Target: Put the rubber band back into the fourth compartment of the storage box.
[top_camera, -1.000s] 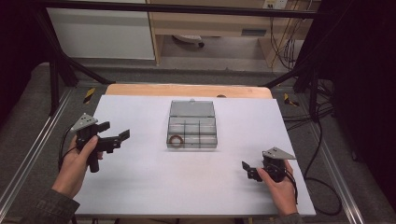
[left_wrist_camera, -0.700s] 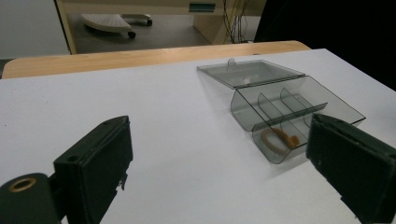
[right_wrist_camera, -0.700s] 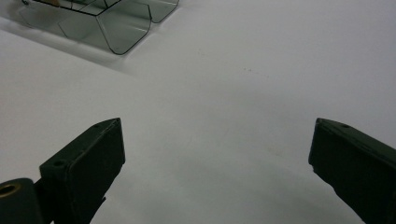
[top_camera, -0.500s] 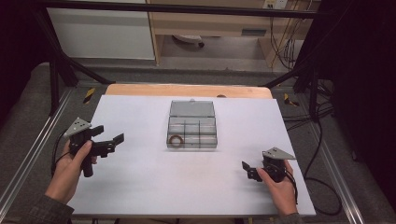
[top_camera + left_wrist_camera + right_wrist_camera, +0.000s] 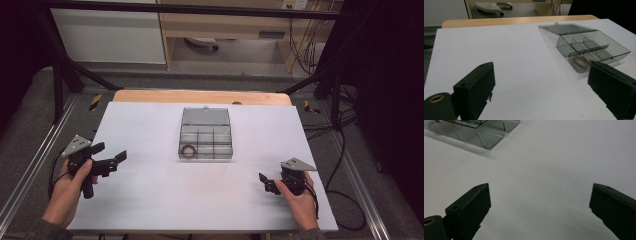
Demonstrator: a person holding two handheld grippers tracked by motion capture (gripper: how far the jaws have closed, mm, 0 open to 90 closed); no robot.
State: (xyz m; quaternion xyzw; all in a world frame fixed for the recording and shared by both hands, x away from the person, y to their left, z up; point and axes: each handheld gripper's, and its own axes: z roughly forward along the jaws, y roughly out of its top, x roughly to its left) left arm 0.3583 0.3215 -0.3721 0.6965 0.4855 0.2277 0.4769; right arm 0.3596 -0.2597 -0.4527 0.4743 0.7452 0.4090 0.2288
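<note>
Clear plastic box (image 5: 205, 136) sits open at frame centre on a white table (image 5: 150, 200), a brown ring (image 5: 188, 150) in its lower-left compartment. Left gripper (image 5: 111, 159) at lower left and right gripper (image 5: 264, 181) at lower right both have jaws spread, empty, well apart from it. A careless reach could likely shove the light box or knock its lid.

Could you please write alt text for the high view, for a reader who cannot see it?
A clear compartment box with its lid open sits mid-table, a brown ring in its front-left compartment. A person's hands hold the left gripper and right gripper near the front corners, both open and empty.
</note>
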